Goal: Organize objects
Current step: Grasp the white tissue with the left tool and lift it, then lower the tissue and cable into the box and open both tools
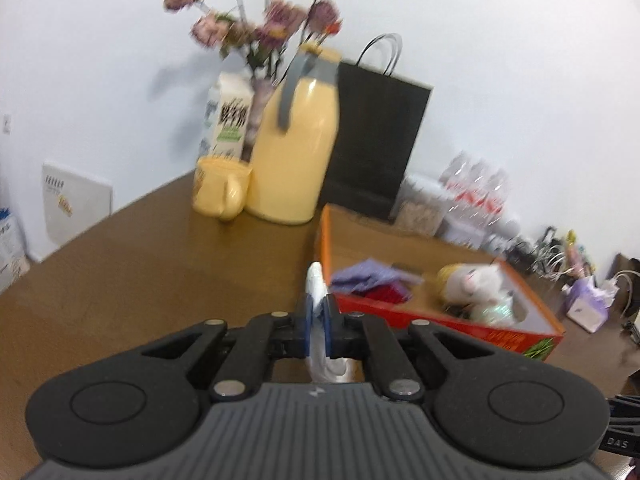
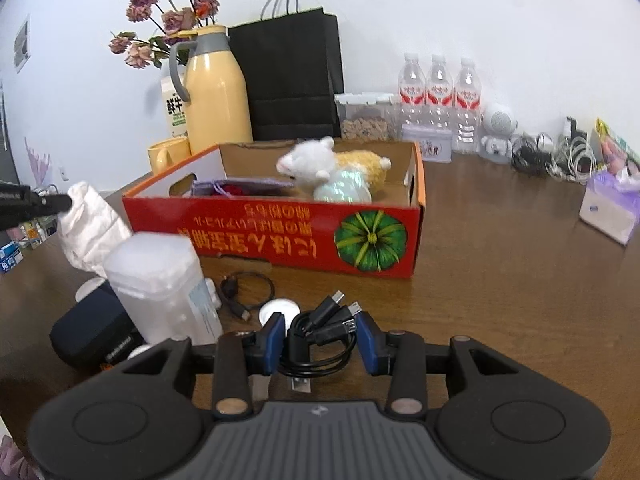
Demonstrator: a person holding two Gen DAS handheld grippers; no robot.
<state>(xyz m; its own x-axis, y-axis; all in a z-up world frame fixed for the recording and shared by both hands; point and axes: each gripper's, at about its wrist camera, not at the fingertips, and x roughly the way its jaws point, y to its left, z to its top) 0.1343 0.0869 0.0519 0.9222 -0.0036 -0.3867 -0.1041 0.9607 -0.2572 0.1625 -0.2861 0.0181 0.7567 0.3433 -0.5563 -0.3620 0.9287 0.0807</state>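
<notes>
My left gripper is shut on a white crumpled packet, held above the table just left of the red cardboard box. In the right wrist view the same packet hangs at the left from the left gripper's fingertips. The box holds a white plush toy, a purple pouch and a pale round thing. My right gripper stands open around a black bundled cable on the table; the pads sit on either side of it.
Near my right gripper lie a frosted plastic container, a dark case, a thin black cable and a white disc. Behind the box stand a yellow thermos, yellow mug, milk carton, flowers, black paper bag, water bottles and tissue pack.
</notes>
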